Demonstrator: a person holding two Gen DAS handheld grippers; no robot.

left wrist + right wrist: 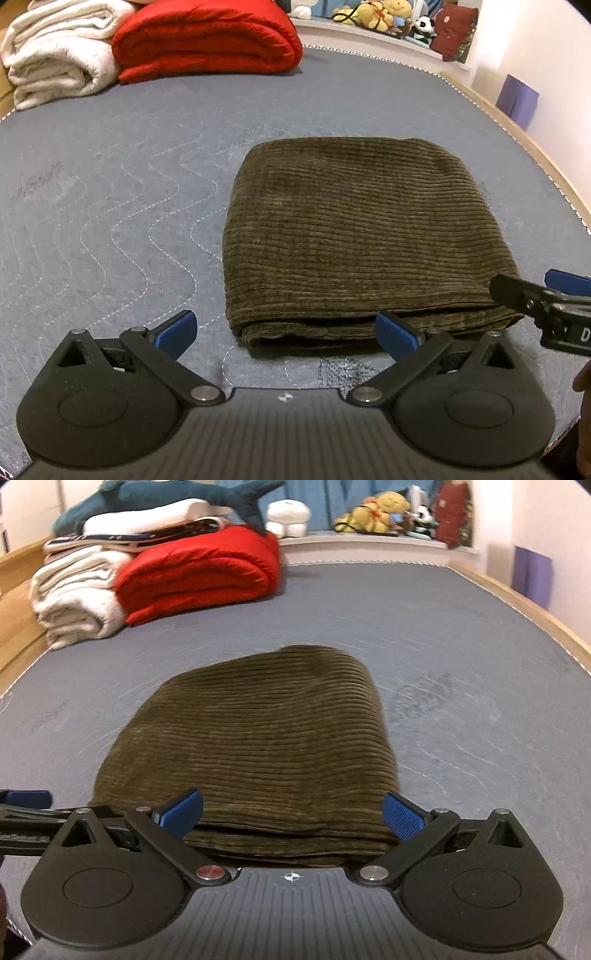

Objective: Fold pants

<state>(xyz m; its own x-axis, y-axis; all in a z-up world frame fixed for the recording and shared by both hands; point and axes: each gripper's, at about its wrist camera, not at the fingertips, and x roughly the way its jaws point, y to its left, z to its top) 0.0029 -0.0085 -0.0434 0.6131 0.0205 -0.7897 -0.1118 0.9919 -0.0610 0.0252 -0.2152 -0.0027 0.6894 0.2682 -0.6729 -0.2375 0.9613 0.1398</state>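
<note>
Pants [255, 753], folded, lie just ahead of the wide-spread right tool [291, 814]; left tool [286, 330], equally wide, holds nothing.

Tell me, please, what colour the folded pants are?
Dark olive-brown ribbed corduroy pants, seen best in the left wrist view.

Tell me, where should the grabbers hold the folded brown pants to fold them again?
Probably the stacked near edge of the pants, coming in low from the near side. The layers there are stacked and face both open grippers, left gripper and right gripper, so fingers can slide under and pinch all layers.
</note>
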